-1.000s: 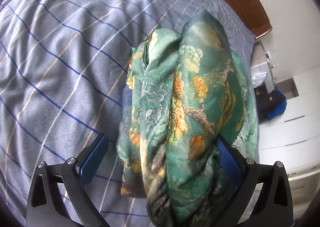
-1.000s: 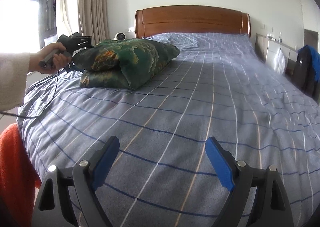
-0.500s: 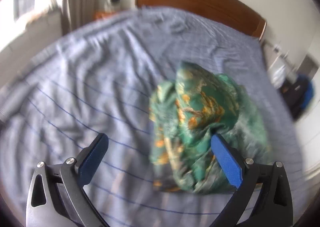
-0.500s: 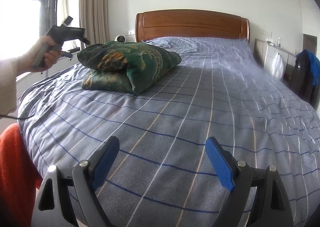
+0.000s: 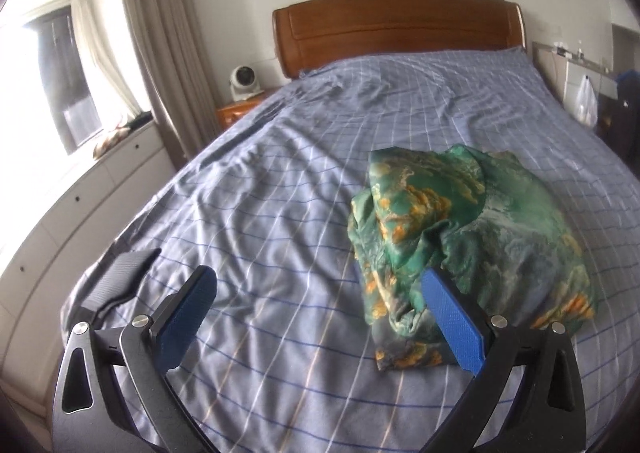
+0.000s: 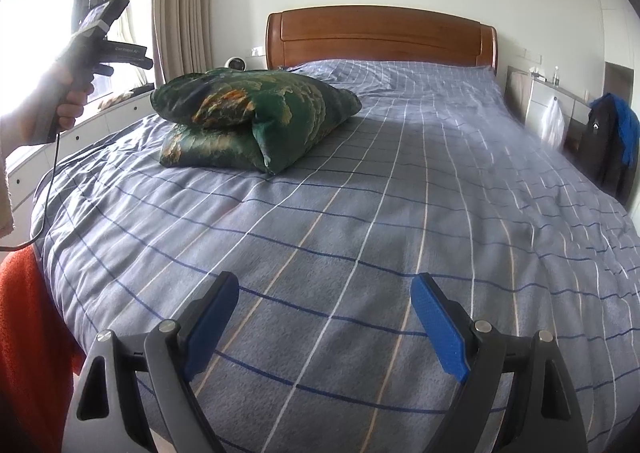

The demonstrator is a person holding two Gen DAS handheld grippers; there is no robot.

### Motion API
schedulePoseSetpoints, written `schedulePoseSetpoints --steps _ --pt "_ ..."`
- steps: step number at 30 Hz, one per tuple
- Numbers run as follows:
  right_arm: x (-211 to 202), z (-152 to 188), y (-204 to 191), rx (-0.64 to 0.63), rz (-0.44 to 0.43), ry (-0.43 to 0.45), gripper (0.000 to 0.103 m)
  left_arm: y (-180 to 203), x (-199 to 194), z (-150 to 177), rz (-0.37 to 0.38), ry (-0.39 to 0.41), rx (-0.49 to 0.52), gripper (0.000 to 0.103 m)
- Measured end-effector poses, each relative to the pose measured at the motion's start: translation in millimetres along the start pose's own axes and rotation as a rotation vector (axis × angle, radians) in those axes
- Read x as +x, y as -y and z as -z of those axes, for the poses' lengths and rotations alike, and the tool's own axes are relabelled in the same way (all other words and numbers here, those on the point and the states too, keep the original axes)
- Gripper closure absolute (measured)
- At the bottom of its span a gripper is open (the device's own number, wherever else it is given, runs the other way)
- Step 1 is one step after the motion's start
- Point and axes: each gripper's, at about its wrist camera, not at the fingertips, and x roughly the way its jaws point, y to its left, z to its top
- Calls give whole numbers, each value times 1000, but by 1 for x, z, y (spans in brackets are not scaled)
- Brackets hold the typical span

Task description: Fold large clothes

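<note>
Checked bedspread point(image 5: 280, 213) — wooden headboard point(image 5: 400, 29)

garment's point(image 5: 460, 229) near edge behind blue pad, orange cloth point(image 6: 28, 333) cut off at left

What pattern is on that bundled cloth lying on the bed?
Green garment with orange-gold and pale landscape-like print; the left wrist view shows it best.

- Black, curved frames with silver screws and blue textured pads are being shown on the left tongs point(image 5: 316, 317) and right tongs point(image 6: 324, 317).
- A pale fuzzy sleeve point(image 6: 6, 209) is being worn.
- A dark cable point(image 6: 50, 181) is being trailed from a grey handle point(image 6: 74, 69).
</note>
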Motion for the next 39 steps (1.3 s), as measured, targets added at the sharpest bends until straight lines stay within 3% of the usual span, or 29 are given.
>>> schedulePoseSetpoints --steps 3,5,6,9,11,14,17,20,23,27,34,39 --pt "0 0 0 8 0 -7 16 -2 0 3 -1 -16 -5 0" --pt "1 0 2 18 1 -16 16 -8 9 7 55 -68 -40 0" --pt "1 0 3 24 5 -23 16 -9 16 10 103 -111 -52 0" --pt "0 -2 8 43 15 -32 16 -15 53 37 381 -348 -71 1" --pt "-4 -3 14 61 20 -24 16 -28 67 59 444 -434 -134 4" --pt "-7 -4 23 86 36 -24 15 -55 70 65 560 -420 -254 4" --pt "-6 -7 31 117 39 -42 15 -88 78 46 765 -376 -451 3" --pt "-1 -13 36 138 36 -60 15 -95 99 17 890 -353 -519 1" --pt "6 -25 36 149 25 -65 15 -94 134 -1 912 -366 -563 1" --pt "16 -50 33 161 -7 -61 15 -75 189 -2 975 -472 -630 1" --pt "49 -107 29 133 -86 -52 15 -52 240 13 940 -540 -605 0" --pt "113 -171 47 231 -259 -97 15 -42 251 13 918 -555 -568 0"
